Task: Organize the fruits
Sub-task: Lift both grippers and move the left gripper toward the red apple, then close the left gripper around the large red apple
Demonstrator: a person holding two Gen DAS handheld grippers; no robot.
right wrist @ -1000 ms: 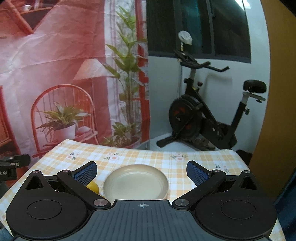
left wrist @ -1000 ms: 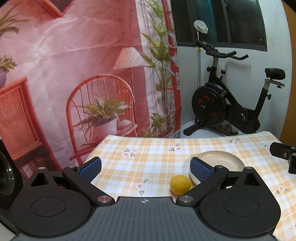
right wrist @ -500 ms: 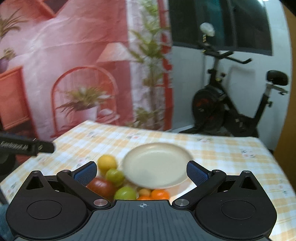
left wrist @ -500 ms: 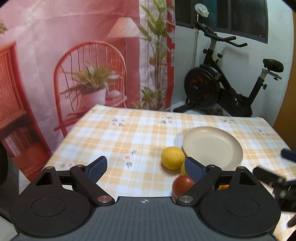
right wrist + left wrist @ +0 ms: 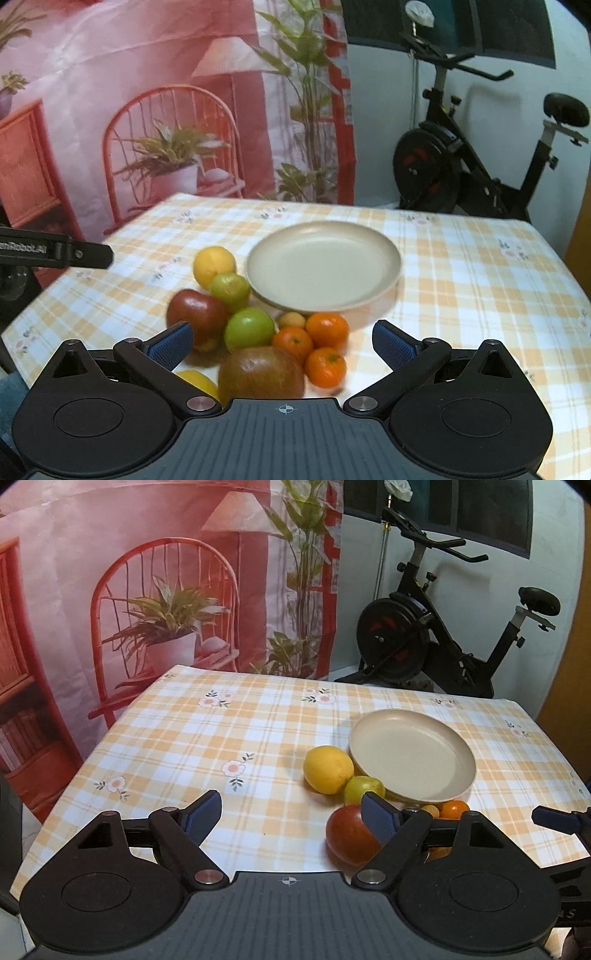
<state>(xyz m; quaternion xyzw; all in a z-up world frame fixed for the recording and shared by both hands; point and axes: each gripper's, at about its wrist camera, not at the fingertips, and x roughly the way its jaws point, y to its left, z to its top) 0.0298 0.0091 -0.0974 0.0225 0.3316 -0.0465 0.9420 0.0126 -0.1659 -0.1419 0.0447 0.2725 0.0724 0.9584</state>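
right tool (image 5: pixel 282 341): spread wide, nothing held
left tool (image 5: pixel 291 810): wide, nothing held
step: mandarin (image 5: pixel 326 329) just ahead best pinched centrally, then lifted into plate (image 5: pixel 369 295) beyond

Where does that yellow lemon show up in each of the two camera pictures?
Left wrist view: the lemon sits right of centre, touching the plate's left edge.
Right wrist view: the lemon sits left of centre, just left of the plate.
Shared landmark: the exercise bike behind the table.
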